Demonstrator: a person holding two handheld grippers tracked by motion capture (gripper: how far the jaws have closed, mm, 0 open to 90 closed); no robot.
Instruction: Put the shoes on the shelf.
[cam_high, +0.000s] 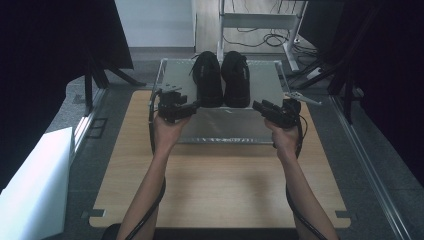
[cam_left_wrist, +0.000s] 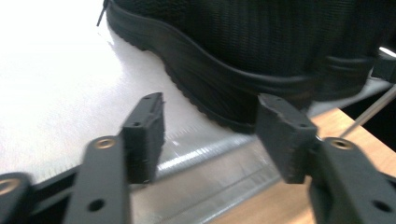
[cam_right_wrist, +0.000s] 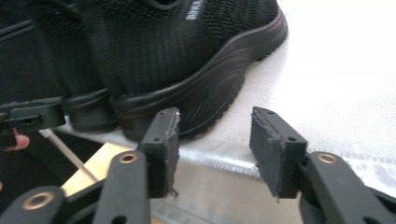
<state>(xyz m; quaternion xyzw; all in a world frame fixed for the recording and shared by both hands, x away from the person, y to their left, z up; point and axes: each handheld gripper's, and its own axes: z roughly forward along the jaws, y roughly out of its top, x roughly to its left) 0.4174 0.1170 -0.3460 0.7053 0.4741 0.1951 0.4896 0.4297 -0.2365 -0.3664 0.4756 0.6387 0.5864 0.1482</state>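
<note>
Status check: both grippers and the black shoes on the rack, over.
Left gripper open, right gripper open, both empty. Black shoes paired on metal rack, untouched. Nothing between.

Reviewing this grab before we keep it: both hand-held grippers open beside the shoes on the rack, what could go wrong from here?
1. The black shoes sit side by side, touching; closing on one heel may drag the other.
2. The left hand-held gripper aims at the sole edge, so its jaws may slip off the rubber.
3. The shoes sit near the front edge of the metal rack; the right hand-held gripper could nudge them off.

Black shoes (cam_high: 222, 79); silver rack (cam_high: 265, 80)
</note>
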